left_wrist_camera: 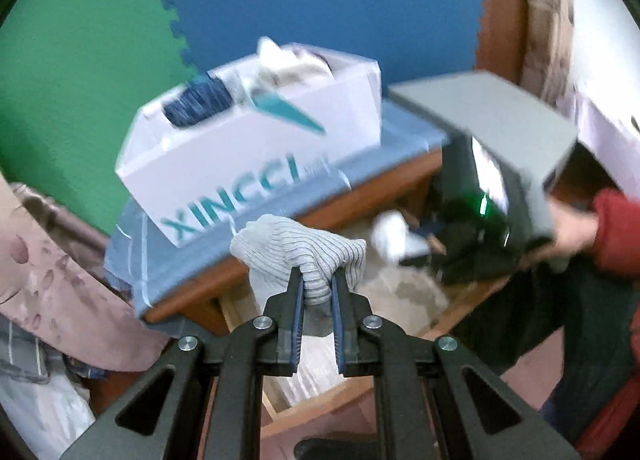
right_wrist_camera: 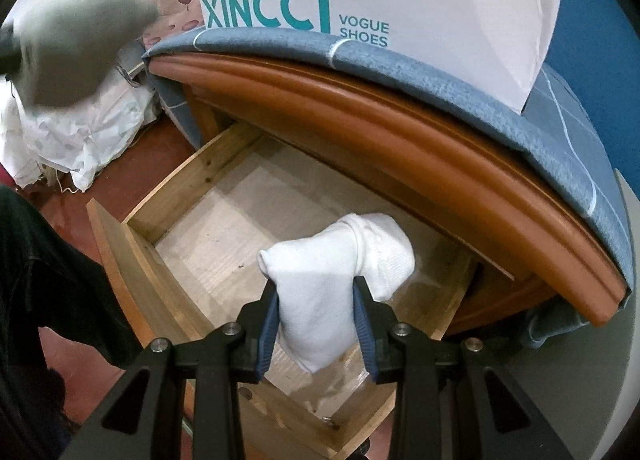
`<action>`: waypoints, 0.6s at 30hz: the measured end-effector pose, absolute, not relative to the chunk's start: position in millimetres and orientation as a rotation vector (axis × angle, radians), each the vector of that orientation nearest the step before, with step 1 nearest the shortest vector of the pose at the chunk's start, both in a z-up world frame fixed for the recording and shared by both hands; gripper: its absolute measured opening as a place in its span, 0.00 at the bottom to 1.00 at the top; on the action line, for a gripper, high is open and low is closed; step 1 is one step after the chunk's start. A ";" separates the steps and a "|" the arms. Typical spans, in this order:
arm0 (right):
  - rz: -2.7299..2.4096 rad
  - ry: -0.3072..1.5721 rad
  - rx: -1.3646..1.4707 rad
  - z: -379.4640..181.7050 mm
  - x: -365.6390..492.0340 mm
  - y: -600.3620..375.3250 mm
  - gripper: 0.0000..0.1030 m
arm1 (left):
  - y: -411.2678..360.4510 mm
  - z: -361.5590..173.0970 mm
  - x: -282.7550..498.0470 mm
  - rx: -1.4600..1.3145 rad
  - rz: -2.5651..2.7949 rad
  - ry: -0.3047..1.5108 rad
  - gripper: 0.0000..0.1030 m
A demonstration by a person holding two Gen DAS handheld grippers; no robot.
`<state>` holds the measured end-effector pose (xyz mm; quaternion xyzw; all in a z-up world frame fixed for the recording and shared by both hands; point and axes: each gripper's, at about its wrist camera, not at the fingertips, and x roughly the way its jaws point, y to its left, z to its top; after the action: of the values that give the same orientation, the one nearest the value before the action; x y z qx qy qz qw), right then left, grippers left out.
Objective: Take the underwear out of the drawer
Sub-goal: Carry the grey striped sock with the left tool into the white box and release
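Note:
My left gripper is shut on a grey ribbed piece of underwear, held up in the air over the open wooden drawer. In the right wrist view my right gripper is shut on a white folded piece of underwear, held just above the drawer's bare floor. The left wrist view also shows that white piece under the right gripper's grey housing, which a hand in a red sleeve holds.
A white shoe box holding clothes stands on the blue cloth that covers the cabinet top. Its orange wooden edge overhangs the drawer. White fabric lies on the floor to the left. A blurred grey shape fills the upper left.

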<state>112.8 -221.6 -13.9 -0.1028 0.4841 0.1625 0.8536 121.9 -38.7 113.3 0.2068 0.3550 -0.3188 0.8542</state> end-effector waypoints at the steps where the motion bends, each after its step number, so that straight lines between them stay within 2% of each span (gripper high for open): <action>1: 0.343 1.020 -0.215 -13.7 112.8 -221.5 0.34 | -35.9 127.2 125.1 0.400 -0.652 0.733 0.11; 9: 0.334 1.008 -0.209 -9.4 111.0 -223.1 0.34 | -35.3 221.9 176.1 0.289 -0.496 0.676 0.11; 13: 0.334 1.000 -0.204 -6.3 110.0 -224.2 0.34 | -44.9 238.5 213.6 0.256 -0.443 0.684 0.11; 18: 0.328 0.994 -0.208 -4.6 110.5 -224.1 0.34 | -58.1 229.5 260.1 0.244 -0.371 0.732 0.11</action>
<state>110.5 -224.1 -4.6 -0.0990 0.4739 0.1563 0.8609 260.1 -58.1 229.5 0.1181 0.3551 -0.1798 0.9098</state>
